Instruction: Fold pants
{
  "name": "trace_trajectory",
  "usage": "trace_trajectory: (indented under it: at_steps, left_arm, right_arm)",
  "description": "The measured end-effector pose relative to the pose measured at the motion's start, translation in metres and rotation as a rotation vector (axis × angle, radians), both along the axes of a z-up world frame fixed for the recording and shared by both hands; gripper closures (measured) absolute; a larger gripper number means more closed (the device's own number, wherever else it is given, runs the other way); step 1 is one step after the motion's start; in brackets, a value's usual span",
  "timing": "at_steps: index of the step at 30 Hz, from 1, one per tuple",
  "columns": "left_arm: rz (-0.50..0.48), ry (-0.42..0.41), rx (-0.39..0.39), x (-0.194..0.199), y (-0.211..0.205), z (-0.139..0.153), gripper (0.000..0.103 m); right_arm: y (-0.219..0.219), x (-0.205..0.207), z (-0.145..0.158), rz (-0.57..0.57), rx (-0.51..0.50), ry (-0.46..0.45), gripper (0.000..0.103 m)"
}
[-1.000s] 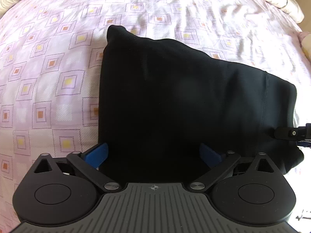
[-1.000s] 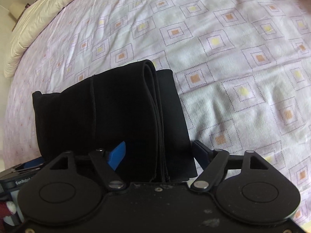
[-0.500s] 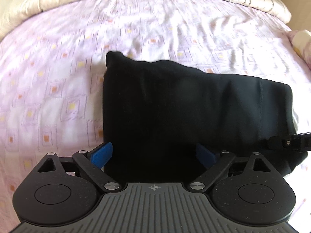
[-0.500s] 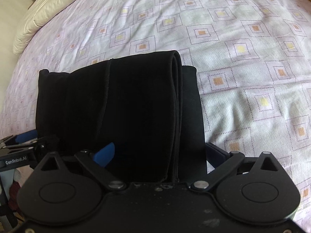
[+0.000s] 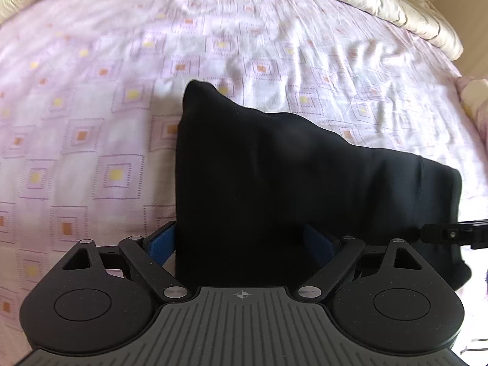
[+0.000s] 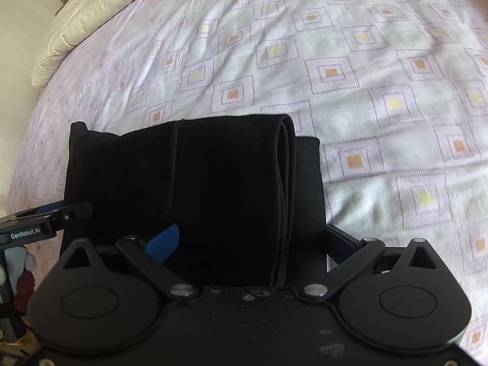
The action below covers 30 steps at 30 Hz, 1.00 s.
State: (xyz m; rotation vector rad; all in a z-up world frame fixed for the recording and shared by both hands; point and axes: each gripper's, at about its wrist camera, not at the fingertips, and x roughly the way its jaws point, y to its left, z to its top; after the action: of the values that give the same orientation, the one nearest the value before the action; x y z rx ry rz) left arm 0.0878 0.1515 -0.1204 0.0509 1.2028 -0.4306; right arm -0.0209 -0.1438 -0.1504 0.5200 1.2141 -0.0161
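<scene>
The black pants (image 5: 305,183) lie folded into a compact rectangle on the pink patterned bed sheet (image 5: 91,128). My left gripper (image 5: 239,242) hovers open over their near left corner: one blue pad is just off the left edge, the other over the cloth. In the right wrist view the pants (image 6: 213,183) show stacked fold edges along their right side. My right gripper (image 6: 253,241) is wide open over that near right end, one pad above the cloth and the other past its right edge. Neither gripper pinches the fabric. Each gripper's tip shows in the other's view.
A cream quilt (image 5: 381,3) is bunched along the far edge of the bed, also seen as the quilt (image 6: 85,12) at the upper left. Sheet (image 6: 381,97) spreads beyond the pants. Small objects (image 6: 21,277) sit off the bed's near left edge.
The right gripper's jaws spread wider, its outer finger now clear of the pants' right edge, and its view rolled. The left view drew back a little. The pants stayed put.
</scene>
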Motion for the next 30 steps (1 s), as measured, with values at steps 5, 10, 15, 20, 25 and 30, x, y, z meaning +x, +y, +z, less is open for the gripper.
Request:
trace_trajectory:
  at_steps: [5, 10, 15, 20, 25, 30]
  left_arm:
    - [-0.005, 0.024, -0.026, -0.003, -0.005, -0.004, 0.005]
    - [0.005, 0.050, -0.019, 0.000, -0.013, -0.001, 0.007]
    - [0.021, 0.033, -0.018, -0.005, -0.019, 0.009, 0.044]
    - [0.055, -0.015, 0.007, -0.014, -0.025, 0.027, 0.072]
    - [0.084, -0.071, 0.017, -0.024, -0.023, 0.047, 0.088]
    - [0.066, -0.126, 0.015, -0.035, -0.018, 0.064, 0.092]
  right_arm:
    - [-0.013, 0.002, 0.004, 0.015, 0.041, 0.002, 0.000]
    - [-0.020, -0.002, 0.010, -0.017, 0.031, 0.003, 0.025]
    - [-0.020, -0.010, 0.017, -0.038, 0.058, -0.012, 0.063]
    - [-0.008, -0.012, 0.029, -0.022, 0.008, -0.037, 0.071]
    - [-0.003, -0.020, 0.038, -0.039, 0.002, -0.072, 0.075]
    - [-0.001, -0.033, 0.046, -0.043, 0.011, -0.109, 0.076]
